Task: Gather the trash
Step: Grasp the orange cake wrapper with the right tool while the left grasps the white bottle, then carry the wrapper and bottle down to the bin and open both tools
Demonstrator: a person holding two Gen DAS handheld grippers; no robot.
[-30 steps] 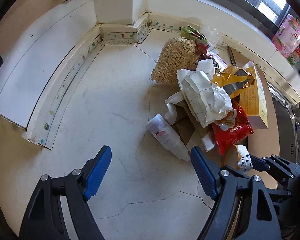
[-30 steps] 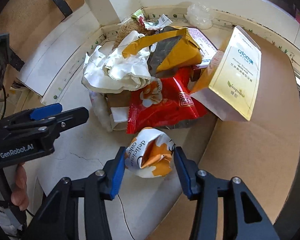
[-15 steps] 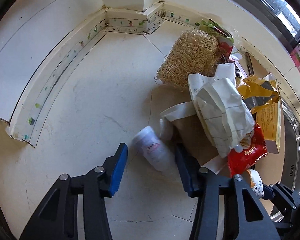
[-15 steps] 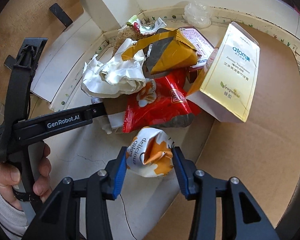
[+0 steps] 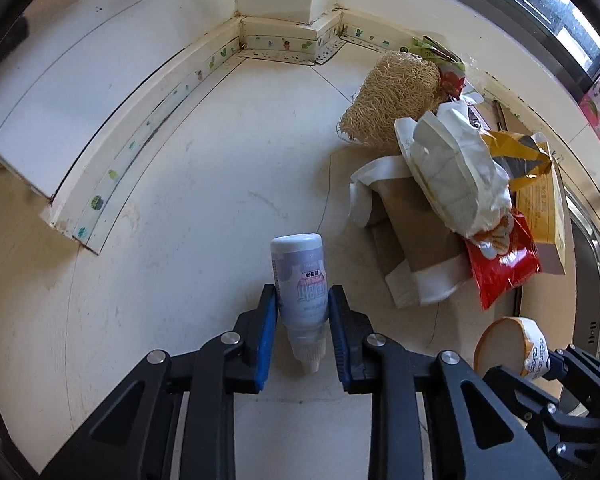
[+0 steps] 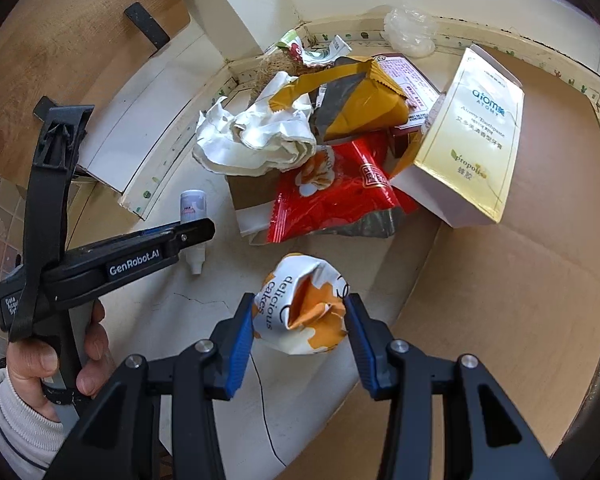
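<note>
A small white plastic bottle [image 5: 300,284] with a pink label lies on the pale counter [image 5: 180,184]. My left gripper [image 5: 302,300] is closing on it, and its blue pads touch both sides of the body. From the right wrist view the same bottle [image 6: 193,204] pokes out past the left gripper's finger [image 6: 192,234]. My right gripper [image 6: 299,308] is shut on a crumpled white-and-orange cake wrapper [image 6: 300,320], held just above the counter. A person's hand [image 6: 40,360] holds the left gripper's handle.
A trash pile lies behind: crumpled white paper [image 5: 452,176], red snack bag [image 5: 504,264], yellow bag [image 6: 356,100], toothpaste box [image 6: 472,140], loofah [image 5: 392,96]. Brown cardboard [image 6: 520,280] covers the right side. A steel sink [image 5: 596,280] borders the far right.
The left gripper came down over the bottle and its jaws narrowed from wide open onto it. The bottle turned to lie straight between the pads. The right gripper kept its hold on the wrapper.
</note>
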